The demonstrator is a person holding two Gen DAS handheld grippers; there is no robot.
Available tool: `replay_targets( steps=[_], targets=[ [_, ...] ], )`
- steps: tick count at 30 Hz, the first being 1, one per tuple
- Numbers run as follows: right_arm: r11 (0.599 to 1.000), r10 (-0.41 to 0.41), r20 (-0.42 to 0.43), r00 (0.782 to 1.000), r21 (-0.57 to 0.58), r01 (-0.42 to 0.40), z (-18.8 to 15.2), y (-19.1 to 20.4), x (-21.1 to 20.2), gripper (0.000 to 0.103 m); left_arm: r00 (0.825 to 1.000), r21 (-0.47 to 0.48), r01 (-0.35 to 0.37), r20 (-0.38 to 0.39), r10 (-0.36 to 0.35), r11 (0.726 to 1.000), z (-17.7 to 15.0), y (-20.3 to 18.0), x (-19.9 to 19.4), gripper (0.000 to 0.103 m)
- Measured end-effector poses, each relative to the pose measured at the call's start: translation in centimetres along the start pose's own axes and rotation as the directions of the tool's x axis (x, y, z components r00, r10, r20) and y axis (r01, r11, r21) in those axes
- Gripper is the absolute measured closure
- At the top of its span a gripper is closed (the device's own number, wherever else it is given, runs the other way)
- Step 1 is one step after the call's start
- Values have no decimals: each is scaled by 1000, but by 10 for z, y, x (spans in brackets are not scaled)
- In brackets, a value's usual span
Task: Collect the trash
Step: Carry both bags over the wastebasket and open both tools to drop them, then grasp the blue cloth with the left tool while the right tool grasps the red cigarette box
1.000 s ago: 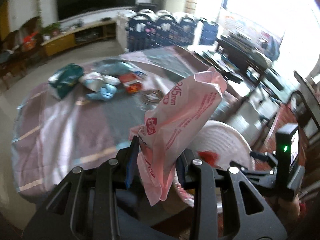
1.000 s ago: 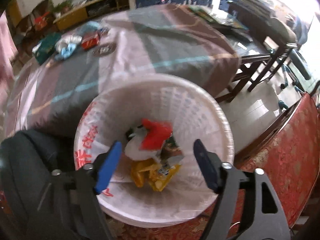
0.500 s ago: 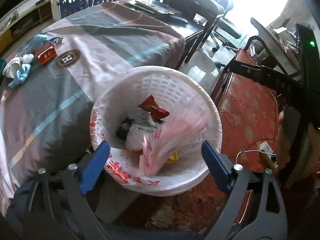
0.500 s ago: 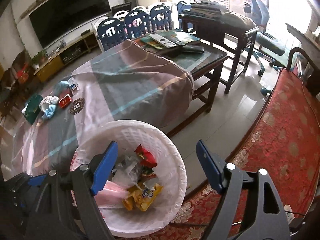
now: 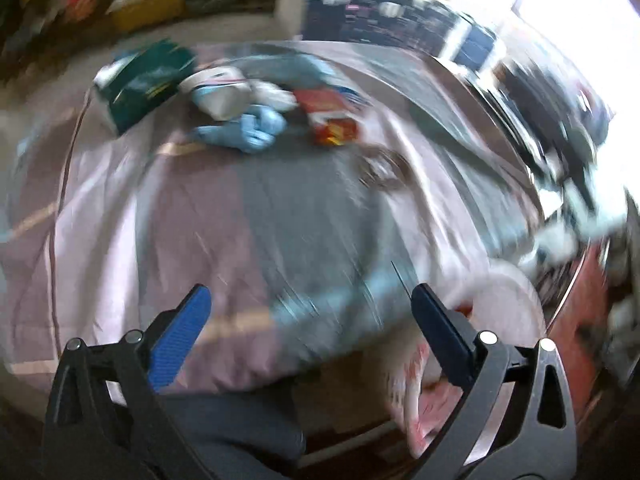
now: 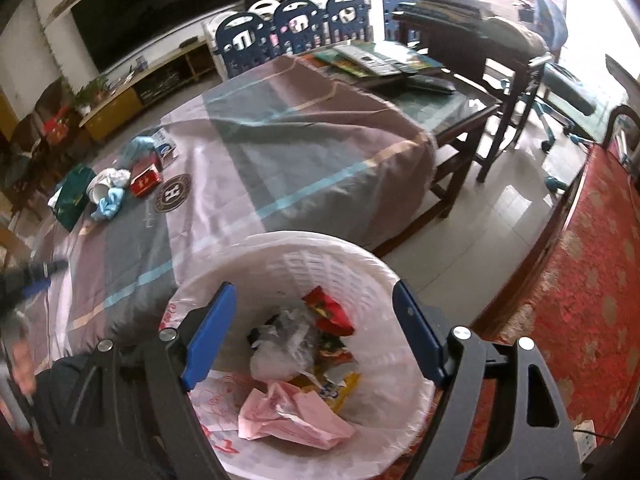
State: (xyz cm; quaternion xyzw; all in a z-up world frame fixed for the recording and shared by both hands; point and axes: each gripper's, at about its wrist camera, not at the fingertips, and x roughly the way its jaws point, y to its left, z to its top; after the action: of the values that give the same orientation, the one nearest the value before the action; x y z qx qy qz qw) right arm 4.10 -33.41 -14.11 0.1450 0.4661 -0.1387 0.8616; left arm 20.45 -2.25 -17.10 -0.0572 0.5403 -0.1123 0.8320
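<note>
The left wrist view is blurred by motion. My left gripper (image 5: pixel 310 296) hangs over the cloth-covered table (image 5: pixel 304 208), its jaws opening wide with nothing between them. Trash lies at the table's far side: a green packet (image 5: pixel 144 80), a white cup (image 5: pixel 220 96), a blue glove (image 5: pixel 248 130) and a red box (image 5: pixel 332 120). My right gripper (image 6: pixel 314 296) stands open and empty above the white basket (image 6: pixel 332 244). Inside the basket a pink plastic bag (image 6: pixel 292 416) lies on top of a red wrapper (image 6: pixel 328 312) and other wrappers.
The basket stands on the floor against the table's near edge. A round dark coaster (image 6: pixel 172 198) lies beside the trash. A dark wooden table (image 6: pixel 460 92) with books stands behind. A red patterned seat (image 6: pixel 592 280) runs along the right.
The left gripper let go of the pink bag, which dropped into the basket. It opened wide and swung from the basket back over the table. The right gripper lifted slightly.
</note>
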Motion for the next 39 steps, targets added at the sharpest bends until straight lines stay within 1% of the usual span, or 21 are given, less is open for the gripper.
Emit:
replay_targets(
  steps=[1, 3, 5, 7, 11, 13, 14, 15, 16, 18, 20, 22, 24, 26, 29, 31, 34, 35, 36, 37, 39],
  targets=[
    [1000, 2, -5, 1000, -5, -2, 1, 4, 3, 24, 1000, -57, 12, -8, -13, 998, 16, 14, 6, 3],
    [1000, 8, -17, 1000, -14, -8, 5, 13, 10, 24, 1000, -115, -13, 5, 14, 993, 45, 32, 19, 3],
    [1000, 11, -28, 1000, -24, -12, 8, 21, 17, 24, 992, -117, -114, 36, 119, 987, 77, 42, 39, 3],
    [999, 8, -38, 999, -33, -9, 10, 27, 23, 24, 976, -80, -207, 47, 212, 975, 104, 46, 66, 3],
    [999, 4, -65, 998, -39, -6, 15, 39, 39, 24, 969, 32, -246, -16, 247, 969, 130, 44, 123, 4],
    [999, 3, -71, 997, -40, -6, 21, 46, 47, 24, 959, 80, -281, -8, 282, 956, 135, 42, 140, 8],
    [999, 8, -73, 997, -38, -11, 25, 50, 51, 24, 956, 97, -292, -5, 294, 951, 135, 42, 146, 16],
    [999, 14, -74, 997, -37, -17, 28, 54, 54, 24, 957, 114, -288, -12, 291, 951, 133, 43, 151, 25],
    [999, 27, -76, 997, -37, -30, 34, 60, 60, 24, 971, 113, -236, -21, 240, 965, 134, 46, 155, 31],
    [997, 61, -67, 996, -43, -64, 49, 77, 72, 24, 986, 92, -165, -24, 168, 982, 134, 49, 151, 59],
    [993, 98, -55, 994, -56, -101, 64, 97, 86, 24, 986, 91, -164, -8, 165, 982, 130, 51, 139, 64],
    [988, 132, -43, 990, -74, -135, 80, 123, 105, 24, 986, 91, -167, 22, 166, 982, 120, 55, 125, 64],
    [978, 171, -48, 984, -110, -175, 99, 161, 132, 24, 992, 50, -126, 30, 124, 991, 104, 66, 104, 65],
    [968, 180, -48, 983, -168, -185, 114, 200, 155, 24, 995, -13, -85, 57, 86, 996, 80, 82, 75, 65],
    [942, 154, -61, 986, -291, -165, 129, 258, 188, 24, 992, -67, -80, 92, 86, 995, 47, 99, 44, 64],
    [924, 93, -91, 991, -363, -120, 137, 292, 217, 24, 990, -115, -101, 89, 112, 988, 26, 116, 32, 64],
    [915, 3, -117, 993, -401, -50, 143, 312, 248, 24, 985, -145, -144, 72, 155, 979, 7, 133, 21, 64],
    [913, 2, -128, 992, -404, -54, 142, 314, 252, 24, 984, -151, -153, 71, 165, 977, 2, 136, 18, 64],
    [913, 14, -144, 990, -402, -72, 141, 315, 256, 31, 983, -153, -158, 68, 170, 976, -1, 140, 16, 64],
    [913, 36, -163, 986, -395, -99, 139, 313, 256, 47, 983, -159, -161, 62, 172, 974, -4, 144, 16, 64],
    [913, 79, -190, 979, -380, -148, 131, 305, 245, 47, 984, -177, -155, 58, 168, 972, -4, 151, 16, 64]
  ],
)
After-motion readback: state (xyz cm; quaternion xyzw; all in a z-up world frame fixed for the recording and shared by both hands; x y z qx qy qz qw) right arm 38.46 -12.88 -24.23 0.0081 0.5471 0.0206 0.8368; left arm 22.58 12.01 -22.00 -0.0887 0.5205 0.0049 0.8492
